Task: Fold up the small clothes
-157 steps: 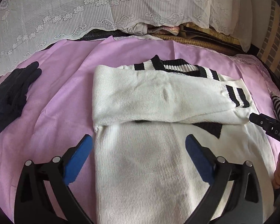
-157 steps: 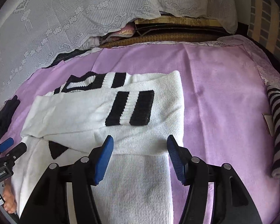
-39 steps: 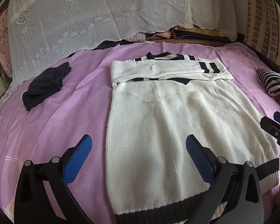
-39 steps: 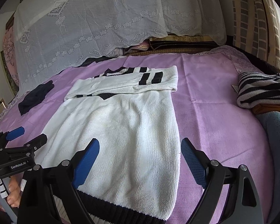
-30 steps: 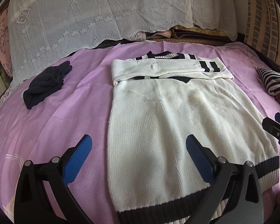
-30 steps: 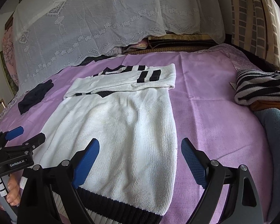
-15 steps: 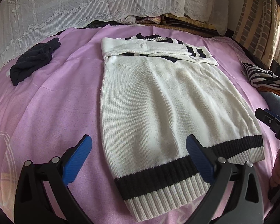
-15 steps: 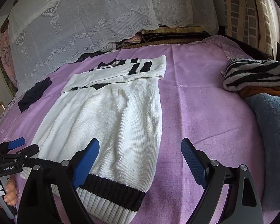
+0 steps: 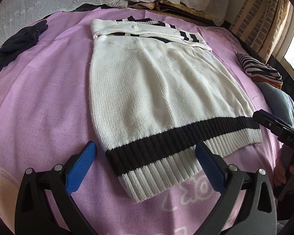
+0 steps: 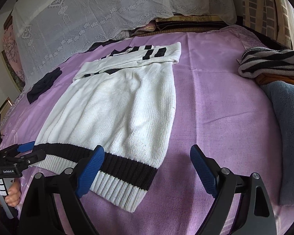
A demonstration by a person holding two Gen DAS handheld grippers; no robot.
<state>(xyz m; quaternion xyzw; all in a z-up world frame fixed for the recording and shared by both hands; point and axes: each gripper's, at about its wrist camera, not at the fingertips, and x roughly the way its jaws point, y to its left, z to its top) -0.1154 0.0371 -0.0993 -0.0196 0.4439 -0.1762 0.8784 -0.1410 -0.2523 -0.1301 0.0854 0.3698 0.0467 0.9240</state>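
Observation:
A white knit sweater with a black band at its hem lies flat on the purple bedspread. Its sleeves are folded across the chest at the far end. It also shows in the right wrist view. My left gripper is open and empty, hovering over the hem's near left corner. My right gripper is open and empty, over the hem's near right corner. Each gripper shows at the edge of the other's view, the left one and the right one.
A dark garment lies at the far left of the bed. A striped black-and-white garment sits on an orange one at the right, above a grey-blue towel. A white lace cover hangs behind the bed.
Both grippers have pulled back from the folded sleeves toward the near end of the sweater. The black-banded hem has come into view under them. Both stayed open.

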